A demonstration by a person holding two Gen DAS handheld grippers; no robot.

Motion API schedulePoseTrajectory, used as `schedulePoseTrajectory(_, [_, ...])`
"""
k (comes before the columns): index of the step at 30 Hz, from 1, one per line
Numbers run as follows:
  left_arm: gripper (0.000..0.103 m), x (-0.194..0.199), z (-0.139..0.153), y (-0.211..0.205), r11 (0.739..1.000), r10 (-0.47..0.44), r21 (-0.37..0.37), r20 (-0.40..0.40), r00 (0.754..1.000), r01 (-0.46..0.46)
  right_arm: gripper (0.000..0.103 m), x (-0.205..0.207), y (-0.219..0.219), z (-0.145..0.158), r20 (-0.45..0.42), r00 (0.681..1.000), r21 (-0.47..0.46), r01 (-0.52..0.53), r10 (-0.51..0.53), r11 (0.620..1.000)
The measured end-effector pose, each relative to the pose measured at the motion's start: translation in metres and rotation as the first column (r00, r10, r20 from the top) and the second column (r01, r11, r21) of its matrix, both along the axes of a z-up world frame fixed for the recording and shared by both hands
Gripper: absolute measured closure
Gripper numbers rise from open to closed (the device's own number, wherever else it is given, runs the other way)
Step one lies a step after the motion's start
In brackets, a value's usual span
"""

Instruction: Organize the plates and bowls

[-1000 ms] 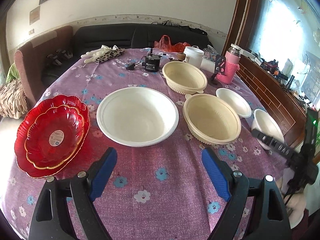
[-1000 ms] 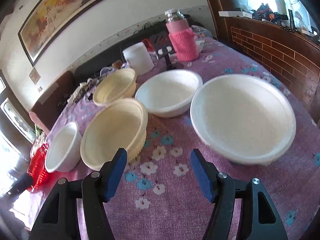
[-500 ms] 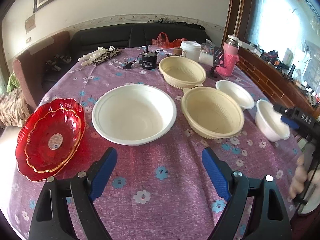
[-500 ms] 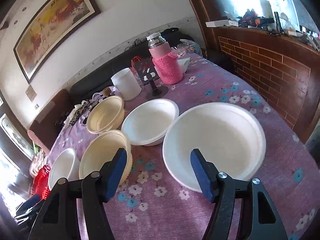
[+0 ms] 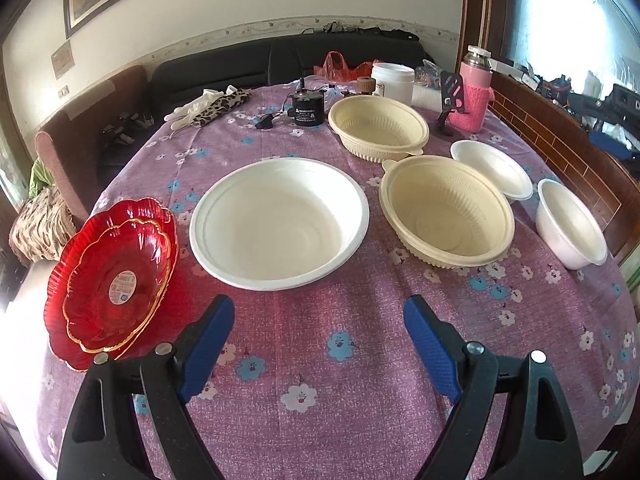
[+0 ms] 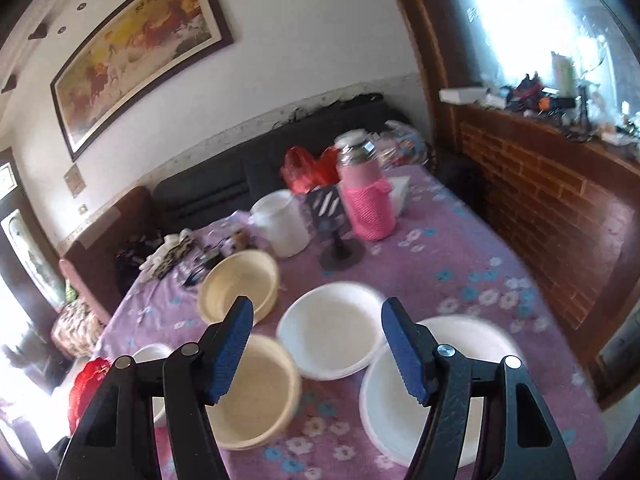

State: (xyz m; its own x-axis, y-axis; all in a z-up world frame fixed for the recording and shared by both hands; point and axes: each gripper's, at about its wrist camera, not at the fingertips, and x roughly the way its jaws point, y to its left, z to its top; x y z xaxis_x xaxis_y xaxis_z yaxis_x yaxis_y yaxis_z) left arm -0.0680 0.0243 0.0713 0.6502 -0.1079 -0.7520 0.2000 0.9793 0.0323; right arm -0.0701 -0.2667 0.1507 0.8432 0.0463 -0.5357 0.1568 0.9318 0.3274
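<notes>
above the purple flowered tablecloth, the left gripper hangs with its blue pads spread wide and nothing between them. just beyond its tips sits the large white bowl, the landmark for the rest. left of that bowl, close to its rim, lie the red scalloped plates, a smaller one nested in a bigger one, at the table's edge. right of the bowl, just beside it, is a cream ribbed bowl; a second cream bowl stands behind that one, farther from the white bowl. further right are a shallow white bowl and a small deep white bowl, the latter nearest the table's right edge. well behind the large bowl stand a white tub and a pink-sleeved flask.

the right gripper is likewise released, jaws apart and empty, high over the table; its view is blurred. between its pads shows the shallow white bowl, with the small deep white bowl's rim below the right pad and a cream bowl under the left pad.
</notes>
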Motion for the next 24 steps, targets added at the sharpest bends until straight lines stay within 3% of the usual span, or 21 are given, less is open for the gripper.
schedulePoseTrajectory(9, [0.017, 0.014, 0.008, -0.009, 1.0, -0.011, 0.023, 0.016, 1.0, 0.011, 0.032, 0.014, 0.04, -0.076, -0.139, 0.983, 0.136, -0.104, 0.123, 0.985])
schedulePoseTrajectory(14, [0.017, 0.041, 0.028, 0.0, 0.993, -0.009, -0.122, -0.014, 1.0, 0.008, 0.032, 0.023, 0.049, -0.096, -0.163, 0.98, 0.136, -0.089, 0.111, 0.987])
schedulePoseTrajectory(19, [0.017, 0.064, 0.048, -0.009, 0.988, -0.005, -0.151, 0.02, 1.0, 0.008, 0.032, 0.023, 0.039, -0.083, -0.129, 0.988, 0.124, -0.07, 0.086, 0.99])
schedulePoseTrajectory(24, [0.017, 0.079, 0.054, -0.028, 0.979, -0.03, -0.202, 0.014, 0.999, 0.033, 0.032, 0.036, -0.016, -0.049, -0.117, 0.991, 0.089, 0.069, -0.058, 0.994])
